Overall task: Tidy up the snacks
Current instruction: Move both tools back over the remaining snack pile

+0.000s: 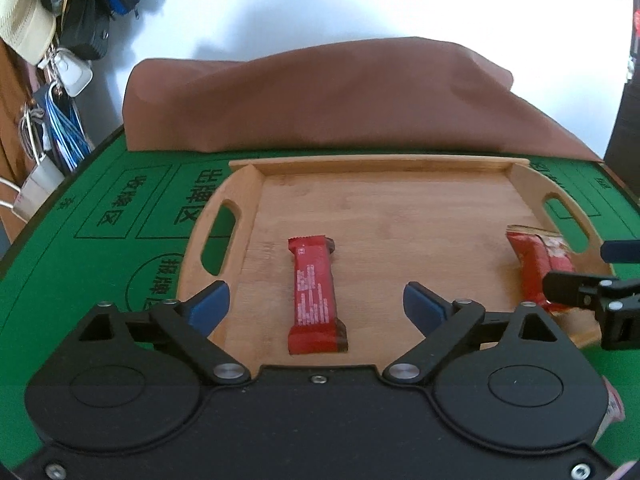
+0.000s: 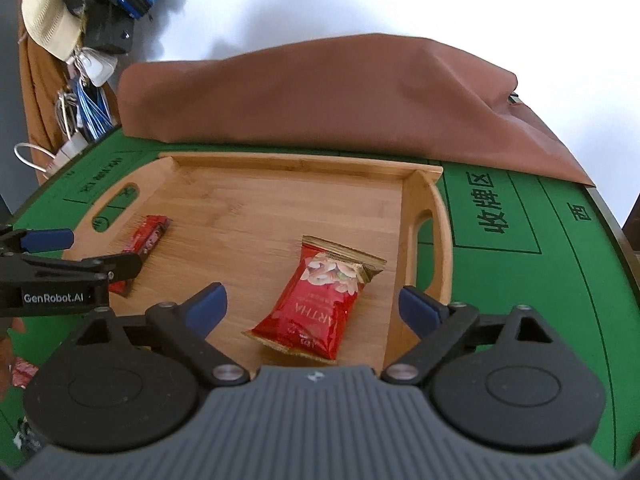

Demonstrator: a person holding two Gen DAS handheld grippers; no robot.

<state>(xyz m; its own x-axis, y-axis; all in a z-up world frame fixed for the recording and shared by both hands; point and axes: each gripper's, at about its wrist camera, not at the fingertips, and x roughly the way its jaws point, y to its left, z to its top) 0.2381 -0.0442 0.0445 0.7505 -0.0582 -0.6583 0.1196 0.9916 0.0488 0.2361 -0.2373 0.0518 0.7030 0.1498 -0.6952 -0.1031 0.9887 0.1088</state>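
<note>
Bamboo tray (image 1: 376, 168) holds snack bar (image 1: 316, 296) and nut packet (image 2: 320, 300), each gripper (image 1: 316, 306) (image 2: 313, 304) spread, untouching.

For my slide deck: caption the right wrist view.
Open right gripper above a red nut packet on a wooden tray.
</note>
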